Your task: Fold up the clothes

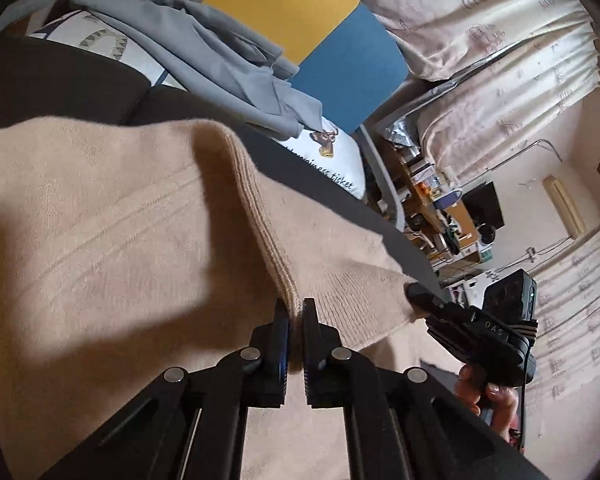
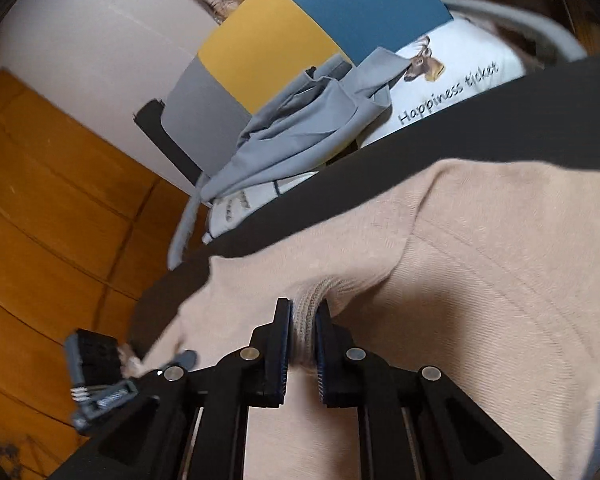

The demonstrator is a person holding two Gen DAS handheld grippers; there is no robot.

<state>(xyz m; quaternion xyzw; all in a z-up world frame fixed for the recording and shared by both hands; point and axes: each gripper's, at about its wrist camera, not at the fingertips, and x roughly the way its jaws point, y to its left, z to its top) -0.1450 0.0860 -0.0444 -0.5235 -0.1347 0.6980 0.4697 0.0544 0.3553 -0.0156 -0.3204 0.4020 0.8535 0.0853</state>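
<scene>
A beige knit sweater [image 1: 112,216] lies over a dark surface and fills the lower part of both views. My left gripper [image 1: 295,307] is shut on its ribbed hem, which bunches between the fingers. In the right wrist view my right gripper [image 2: 304,312] is shut on another stretch of ribbed edge of the same beige sweater [image 2: 480,272]. The right gripper [image 1: 424,300] also shows in the left wrist view, pinching the sweater's edge, with a hand [image 1: 488,394] under it. The left gripper [image 2: 180,358] appears at lower left in the right wrist view.
A grey garment [image 1: 220,60] is heaped on a white printed pillow [image 1: 332,160] behind the sweater, against a yellow, blue and grey headboard [image 1: 284,8]. Curtains [image 1: 500,60] and a cluttered desk [image 1: 440,208] stand beyond. Wooden floor [image 2: 40,220] lies to the left in the right wrist view.
</scene>
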